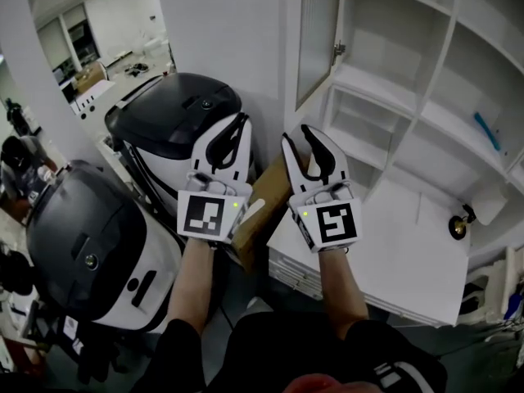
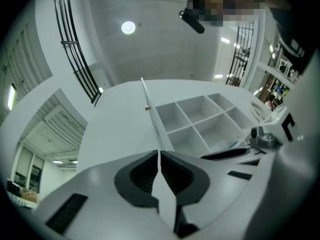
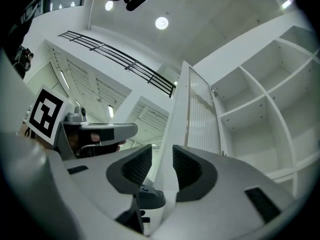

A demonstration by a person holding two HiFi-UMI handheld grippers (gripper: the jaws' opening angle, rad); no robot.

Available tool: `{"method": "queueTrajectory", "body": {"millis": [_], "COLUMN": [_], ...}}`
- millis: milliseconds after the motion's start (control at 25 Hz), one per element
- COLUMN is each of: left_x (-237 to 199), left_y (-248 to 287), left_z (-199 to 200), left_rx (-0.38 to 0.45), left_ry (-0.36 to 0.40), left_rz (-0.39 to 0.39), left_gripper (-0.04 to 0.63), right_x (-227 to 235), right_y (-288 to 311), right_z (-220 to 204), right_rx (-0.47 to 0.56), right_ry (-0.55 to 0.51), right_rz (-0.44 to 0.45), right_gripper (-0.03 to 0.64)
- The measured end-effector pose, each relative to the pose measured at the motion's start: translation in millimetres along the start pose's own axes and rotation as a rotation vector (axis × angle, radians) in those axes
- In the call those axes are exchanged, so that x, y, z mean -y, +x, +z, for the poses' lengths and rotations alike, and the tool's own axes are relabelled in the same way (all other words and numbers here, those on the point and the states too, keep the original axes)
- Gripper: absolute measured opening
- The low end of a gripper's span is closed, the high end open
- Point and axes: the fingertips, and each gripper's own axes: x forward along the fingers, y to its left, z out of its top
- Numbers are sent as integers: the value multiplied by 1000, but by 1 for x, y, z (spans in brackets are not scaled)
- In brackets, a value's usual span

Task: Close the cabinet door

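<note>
Cabinet door [image 1: 318, 35]: ribbed-glass panel in a white frame. It stands open, swung out from the left side of the cabinet [image 1: 449, 49] and hinged at that edge.
Cabinet: white open compartments, with a small blue thing [image 1: 487, 129] on one shelf at the right.
Left gripper [image 1: 240, 121]: raised beside the right one, below the door and apart from it. Its jaws are pressed together with nothing between them.
Right gripper [image 1: 301, 132]: tilted up toward the door. Its jaws stand apart with a narrow gap and grip nothing. In the right gripper view the door's edge shows beyond the gap, not touched.
Between the grippers: a brown cardboard piece [image 1: 270, 191].
Left of the scene: two white machines with dark lids [image 1: 176, 117].
</note>
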Motion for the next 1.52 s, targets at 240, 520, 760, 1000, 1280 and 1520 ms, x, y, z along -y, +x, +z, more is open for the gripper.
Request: {"method": "queueTrajectory", "body": {"millis": [240, 520, 760, 1000, 1280, 1520], "left_x": [-32, -60, -65, -66, -64, -54], "left_y": [27, 73, 111, 137, 161, 171], "left_z": [15, 20, 40, 69, 104, 127], "left_rx": [125, 177, 242, 325, 405, 452], "left_ry": [-10, -52, -35, -23, -9, 20], "left_rz": [-130, -232, -340, -432, -535, -622], "left_gripper": [14, 17, 54, 75, 87, 115], "right_x": [4, 14, 20, 18, 21, 23], "right_y": [28, 53, 67, 75, 82, 79], "right_z": [10, 24, 31, 37, 42, 41], "right_rx": [30, 51, 69, 78, 57, 46], "right_ry": [-69, -172, -227, -282, -375, -363], "right_rz": [-74, -175, -254, -297, -376, -435], "right_gripper": [137, 154, 153, 156, 159, 153]}}
